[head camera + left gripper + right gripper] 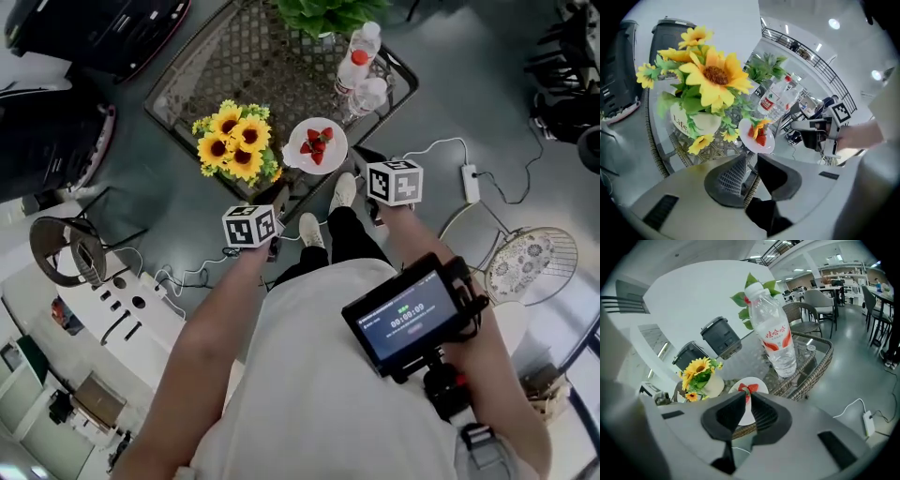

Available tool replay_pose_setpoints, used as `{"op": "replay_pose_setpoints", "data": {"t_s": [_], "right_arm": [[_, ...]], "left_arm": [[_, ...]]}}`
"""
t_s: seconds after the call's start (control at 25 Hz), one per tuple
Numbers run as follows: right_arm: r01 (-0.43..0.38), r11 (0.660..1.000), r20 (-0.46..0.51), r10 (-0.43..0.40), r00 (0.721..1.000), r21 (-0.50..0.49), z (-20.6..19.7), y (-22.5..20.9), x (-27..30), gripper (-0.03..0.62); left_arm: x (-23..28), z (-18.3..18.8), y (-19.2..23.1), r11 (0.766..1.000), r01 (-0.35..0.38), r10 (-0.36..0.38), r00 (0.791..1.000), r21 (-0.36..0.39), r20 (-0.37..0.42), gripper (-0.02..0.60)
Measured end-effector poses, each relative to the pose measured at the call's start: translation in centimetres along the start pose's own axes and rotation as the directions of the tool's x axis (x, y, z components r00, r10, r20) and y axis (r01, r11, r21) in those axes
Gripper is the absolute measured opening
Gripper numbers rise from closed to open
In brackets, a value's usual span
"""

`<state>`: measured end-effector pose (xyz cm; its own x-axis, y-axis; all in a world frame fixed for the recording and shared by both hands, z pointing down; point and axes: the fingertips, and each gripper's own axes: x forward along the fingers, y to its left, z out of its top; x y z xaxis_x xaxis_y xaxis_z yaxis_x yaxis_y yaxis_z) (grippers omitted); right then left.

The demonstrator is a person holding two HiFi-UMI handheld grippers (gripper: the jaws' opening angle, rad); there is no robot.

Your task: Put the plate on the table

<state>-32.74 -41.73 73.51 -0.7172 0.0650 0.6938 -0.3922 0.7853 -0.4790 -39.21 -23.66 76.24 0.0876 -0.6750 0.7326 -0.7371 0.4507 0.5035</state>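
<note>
A white plate [317, 146] with strawberries lies on the glass-topped wicker table [253, 66], near its front edge. My right gripper [364, 159] hovers just right of the plate without touching it. The right gripper view looks through the narrow gap of that gripper [747, 401] at the plate [749, 386]; nothing sits between the jaws. My left gripper [272, 208] hangs at the table's front edge below the sunflowers. Its jaws [750, 161] stand slightly apart and empty, with the plate [757, 136] beyond them.
A white pot of sunflowers [236, 142] stands left of the plate. Two water bottles [359, 56] stand behind it, with a green plant [328, 13] at the back. A cable and power strip [470, 183] lie on the floor to the right, near a wire chair [530, 262].
</note>
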Motion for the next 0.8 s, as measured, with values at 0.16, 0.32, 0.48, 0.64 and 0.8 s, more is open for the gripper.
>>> {"op": "replay_pose_setpoints", "data": {"t_s": [0.16, 0.32, 0.48, 0.64, 0.8], "right_arm": [[-0.015, 1.000, 0.011, 0.015, 1.000, -0.014, -0.8, 2.0, -1.6, 0.038], [-0.037, 0.998, 0.021, 0.038, 0.999, -0.047, -1.0, 4.2, -2.9, 0.038], [-0.059, 0.995, 0.036, 0.062, 0.997, -0.081, -1.1, 6.4, -4.3, 0.032], [-0.078, 0.991, 0.056, 0.084, 0.995, -0.107, -1.4, 8.0, -5.6, 0.005], [-0.107, 0.987, 0.075, 0.116, 0.990, -0.117, -1.6, 9.5, -7.2, 0.003]], "left_arm": [[-2.2, -0.1, -0.5, 1.000, 0.018, -0.018, 0.999, 0.005, 0.047, 0.072], [-3.8, -0.1, -1.7, 0.999, 0.053, -0.053, 0.996, 0.009, 0.077, 0.072], [-4.9, 0.0, -3.7, 0.994, 0.096, -0.100, 0.989, 0.042, 0.104, 0.072], [-6.2, 0.2, -5.8, 0.982, 0.146, -0.160, 0.980, 0.120, 0.117, 0.072], [-7.9, 0.7, -7.1, 0.970, 0.180, -0.204, 0.968, 0.164, 0.143, 0.071]]}}
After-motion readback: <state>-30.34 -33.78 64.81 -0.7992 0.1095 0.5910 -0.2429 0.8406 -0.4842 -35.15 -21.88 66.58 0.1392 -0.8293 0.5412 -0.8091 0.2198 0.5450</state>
